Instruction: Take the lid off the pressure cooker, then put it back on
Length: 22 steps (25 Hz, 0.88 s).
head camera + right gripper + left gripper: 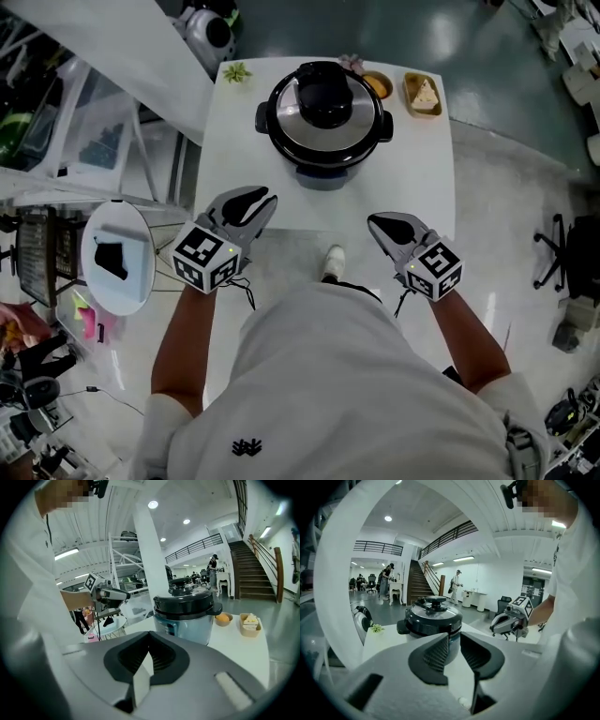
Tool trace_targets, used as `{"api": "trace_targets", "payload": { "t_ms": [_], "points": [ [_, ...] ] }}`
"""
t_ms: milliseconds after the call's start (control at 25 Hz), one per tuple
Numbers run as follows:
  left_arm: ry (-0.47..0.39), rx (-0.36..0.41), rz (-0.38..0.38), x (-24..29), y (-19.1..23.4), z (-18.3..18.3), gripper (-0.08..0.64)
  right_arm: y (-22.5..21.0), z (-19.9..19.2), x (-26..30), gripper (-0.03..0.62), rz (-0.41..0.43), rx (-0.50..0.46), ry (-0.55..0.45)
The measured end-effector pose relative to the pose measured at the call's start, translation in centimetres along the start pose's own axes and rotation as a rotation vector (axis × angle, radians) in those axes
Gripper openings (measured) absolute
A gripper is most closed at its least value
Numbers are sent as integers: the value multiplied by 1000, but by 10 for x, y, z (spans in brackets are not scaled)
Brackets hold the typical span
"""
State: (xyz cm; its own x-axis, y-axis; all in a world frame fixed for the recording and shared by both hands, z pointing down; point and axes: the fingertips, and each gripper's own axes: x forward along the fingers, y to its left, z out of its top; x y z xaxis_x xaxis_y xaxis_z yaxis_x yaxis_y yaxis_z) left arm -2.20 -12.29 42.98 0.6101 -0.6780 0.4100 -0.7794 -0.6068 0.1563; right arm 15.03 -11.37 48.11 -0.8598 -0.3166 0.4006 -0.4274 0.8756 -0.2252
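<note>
White table [412,187] in an open hall: the lid [323,103] sits on the pressure cooker [321,171], upper centre. Left gripper [266,200] slightly parted, right gripper [376,223] pinched together, both empty, lower down. Lid awaiting removal, or already replaced.

An open office hall; staircase [421,581], mezzanine railing [377,548], office chair [561,249], desks [474,597] beyond.

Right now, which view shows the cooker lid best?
Head view: it looks down on the lid, with the whole top and the knob visible. Both gripper views catch it side-on only, a dark edge with the knob above.
</note>
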Motion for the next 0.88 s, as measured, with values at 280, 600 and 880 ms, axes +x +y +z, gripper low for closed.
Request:
{"api": "trace_targets", "payload": {
  "t_ms": [280, 600, 880],
  "points": [
    [0, -1, -98, -33, -53, -34, 45, 49, -4, -3, 14, -22, -14, -14],
    [20, 8, -159, -71, -103, -73, 7, 104, -23, -18, 14, -55, -2, -13],
    [25, -25, -168, -102, -129, -95, 6, 151, -41, -24, 14, -61, 1, -11]
  ]
}}
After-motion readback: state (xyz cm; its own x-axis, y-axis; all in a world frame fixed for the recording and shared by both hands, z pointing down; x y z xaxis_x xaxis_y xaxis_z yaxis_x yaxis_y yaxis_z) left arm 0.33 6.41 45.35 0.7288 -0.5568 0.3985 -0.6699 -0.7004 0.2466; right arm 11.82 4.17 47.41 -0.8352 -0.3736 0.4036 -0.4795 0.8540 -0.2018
